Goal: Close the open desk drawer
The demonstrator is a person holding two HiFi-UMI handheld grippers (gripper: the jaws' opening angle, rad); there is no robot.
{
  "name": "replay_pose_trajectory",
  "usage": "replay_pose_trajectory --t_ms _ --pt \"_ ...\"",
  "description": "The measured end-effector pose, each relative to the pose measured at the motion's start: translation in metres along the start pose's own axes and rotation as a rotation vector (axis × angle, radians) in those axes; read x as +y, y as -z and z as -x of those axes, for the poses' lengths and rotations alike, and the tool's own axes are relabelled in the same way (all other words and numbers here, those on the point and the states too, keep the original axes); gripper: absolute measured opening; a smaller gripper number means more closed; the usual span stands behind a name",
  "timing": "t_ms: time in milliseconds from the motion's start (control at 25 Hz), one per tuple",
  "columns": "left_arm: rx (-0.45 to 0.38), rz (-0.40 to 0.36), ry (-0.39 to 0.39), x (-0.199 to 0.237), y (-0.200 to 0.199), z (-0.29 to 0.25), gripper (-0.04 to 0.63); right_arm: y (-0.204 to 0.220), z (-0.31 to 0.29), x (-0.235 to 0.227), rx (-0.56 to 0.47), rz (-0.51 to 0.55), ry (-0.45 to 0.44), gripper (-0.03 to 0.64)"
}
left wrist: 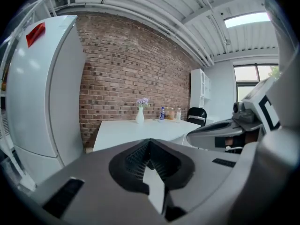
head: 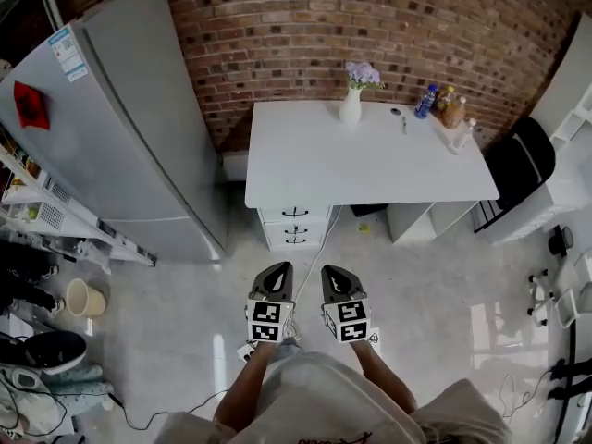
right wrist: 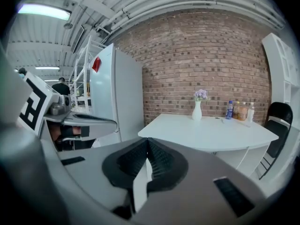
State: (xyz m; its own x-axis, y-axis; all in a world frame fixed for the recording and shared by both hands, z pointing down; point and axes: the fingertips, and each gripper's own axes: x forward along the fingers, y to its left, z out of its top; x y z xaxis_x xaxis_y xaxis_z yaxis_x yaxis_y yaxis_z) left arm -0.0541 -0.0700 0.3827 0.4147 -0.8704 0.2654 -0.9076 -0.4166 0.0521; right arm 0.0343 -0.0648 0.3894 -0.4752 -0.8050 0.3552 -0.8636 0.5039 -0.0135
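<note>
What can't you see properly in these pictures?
- Desk drawers: head view, too small to tell which is open.
- Drawers again: left gripper view, behind the left gripper; right gripper view, behind the right gripper.
- Bottles: labels too small in every view.
- Shelves: head view, cut off by the left edge.

- Grey fridge [head: 139, 128] at left, against the brick wall [head: 370, 35], with a red tag [head: 32, 104] on its door.
- White vase [head: 350, 106], upright, holding pale purple flowers [head: 363, 72].
- Bottles [head: 442, 107] clustered right of the vase.
- Black chair [head: 520, 163] at far right.
- Beige bucket [head: 85, 298] on the floor [head: 435, 294], near shelving [head: 55, 220] and shoes [head: 46, 350].
- Cable [head: 176, 413] trailing across the floor.
</note>
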Motion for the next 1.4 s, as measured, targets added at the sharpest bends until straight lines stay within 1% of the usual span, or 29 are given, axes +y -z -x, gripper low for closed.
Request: replay_pose_trajectory --t_ms 200,360,600,720,960,1400 --pt "0.012 0.005 -0.033 -0.042 0.021 0.039 0.012 0.008 0.058 0.007 -0.033 0.004 -0.020 0.018" --pt "0.012 -0.013 -0.037 -0.078 0.029 0.068 0.012 0.020 0.099 0.018 -0.059 -0.012 -0.029 0.017" --pt "-0.002 -0.017 -0.036 -0.110 0.035 0.106 0.012 0.032 0.143 0.038 -0.070 -0.012 -0.042 0.018" --pt "-0.020 -0.016 -0.041 -0.118 0.035 0.117 0.012 0.031 0.156 0.041 -0.080 -0.005 -0.041 0.017" --pt "-0.031 -0.024 -0.043 -0.126 0.038 0.131 0.012 0.036 0.169 0.049 -0.089 0.005 -0.037 0.017" --pt "-0.038 -0.045 -0.034 -0.130 0.031 0.135 0.012 0.029 0.173 0.055 -0.106 0.016 -0.039 0.017"
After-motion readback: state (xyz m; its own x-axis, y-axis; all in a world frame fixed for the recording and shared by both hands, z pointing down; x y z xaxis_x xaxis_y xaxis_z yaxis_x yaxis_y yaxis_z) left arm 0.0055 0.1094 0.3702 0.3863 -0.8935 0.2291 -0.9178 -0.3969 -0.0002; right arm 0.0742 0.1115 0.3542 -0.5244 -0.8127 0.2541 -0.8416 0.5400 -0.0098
